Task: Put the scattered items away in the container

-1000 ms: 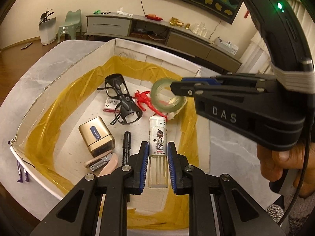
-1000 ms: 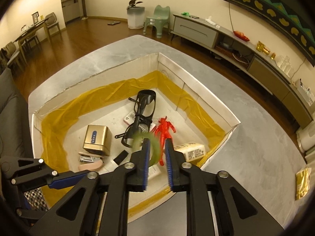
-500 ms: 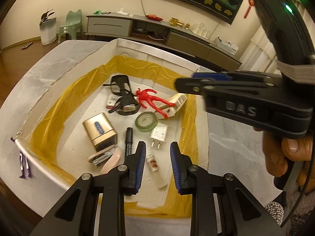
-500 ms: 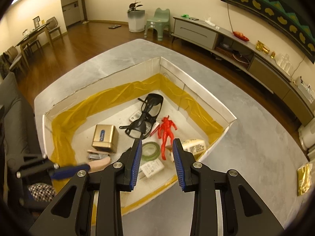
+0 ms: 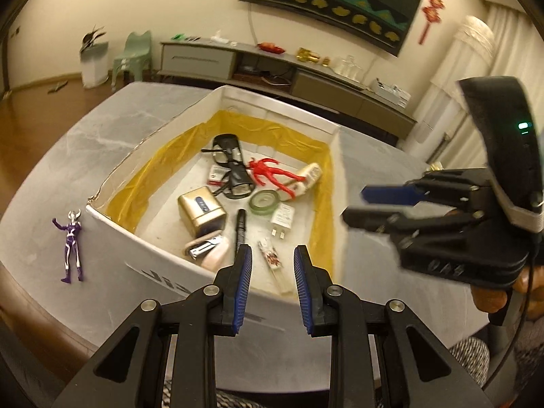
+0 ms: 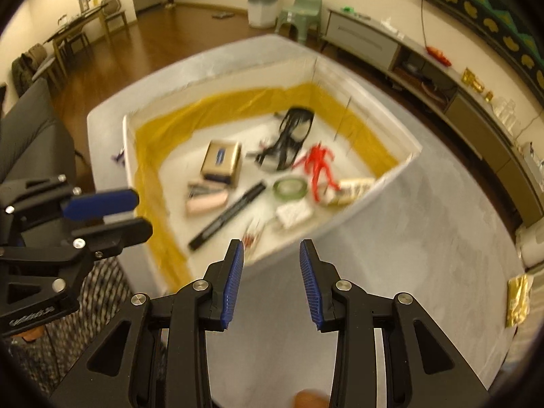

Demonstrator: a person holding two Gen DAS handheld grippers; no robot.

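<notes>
Both grippers hang with jaws apart and empty over the near wall of a white cardboard box (image 5: 163,255) on the grey marble table (image 5: 68,149): left gripper (image 5: 272,265), right gripper (image 6: 272,265). Inside lie glasses (image 5: 231,166), a red figure (image 5: 272,173), a tape roll (image 5: 264,201) and a black marker (image 5: 240,227). A purple figure (image 5: 72,238) lies outside, left of the box.

Both wrist views look down from near, left from the near side, right from the corner, sharing the white yellow-lined cardboard box (image 5: 176,258) (image 6: 401,166)
</notes>
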